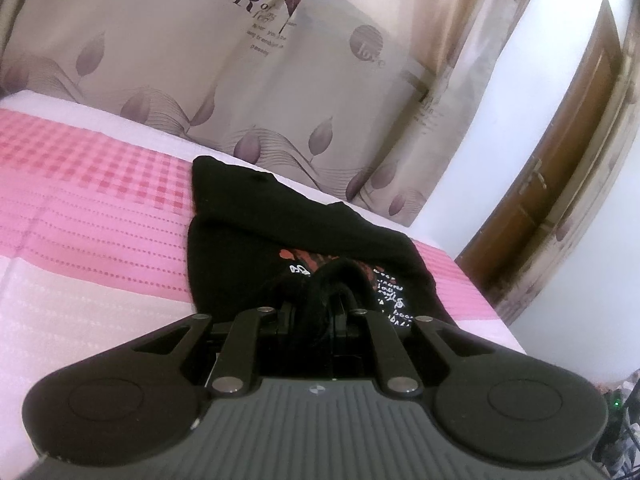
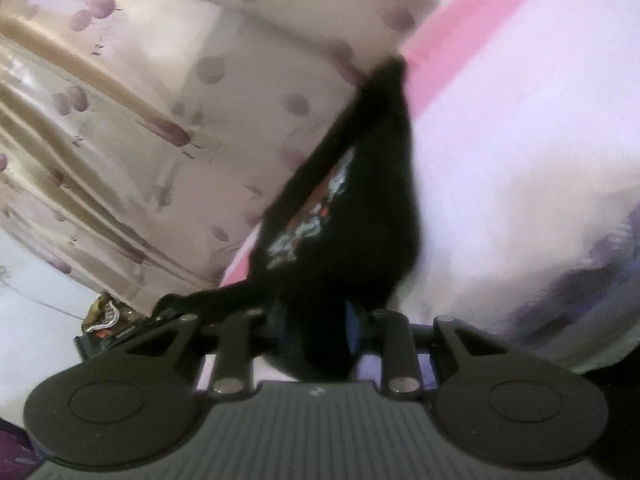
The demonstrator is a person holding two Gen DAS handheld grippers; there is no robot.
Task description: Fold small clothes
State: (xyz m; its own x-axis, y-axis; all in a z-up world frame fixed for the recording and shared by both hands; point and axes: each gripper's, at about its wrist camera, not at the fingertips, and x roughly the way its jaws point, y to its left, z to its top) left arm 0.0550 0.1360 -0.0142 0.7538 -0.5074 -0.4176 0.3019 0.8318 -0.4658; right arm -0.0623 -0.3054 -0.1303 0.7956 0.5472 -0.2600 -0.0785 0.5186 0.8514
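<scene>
Two grippers on one black printed T-shirt (image 1: 280, 236) lying on the pink checked bed sheet (image 1: 92, 208): my left gripper (image 1: 322, 300) is pinched nearly closed on a bunched fold, right gripper (image 2: 320, 332) has cloth between narrow jaws, firm grip unclear through blur. Mid-fold, I judge; next I carry the held edges over and lay them flat. Only left view shows the door (image 1: 560, 184).

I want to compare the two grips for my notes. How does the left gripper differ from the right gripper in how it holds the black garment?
The left gripper pinches a small bunch of the black garment, which lies on the pink bedcover. The right gripper has a thicker fold between its jaws, and the cloth rises from it. The left view is sharp, the right blurred. Both are shut on the cloth.
</scene>
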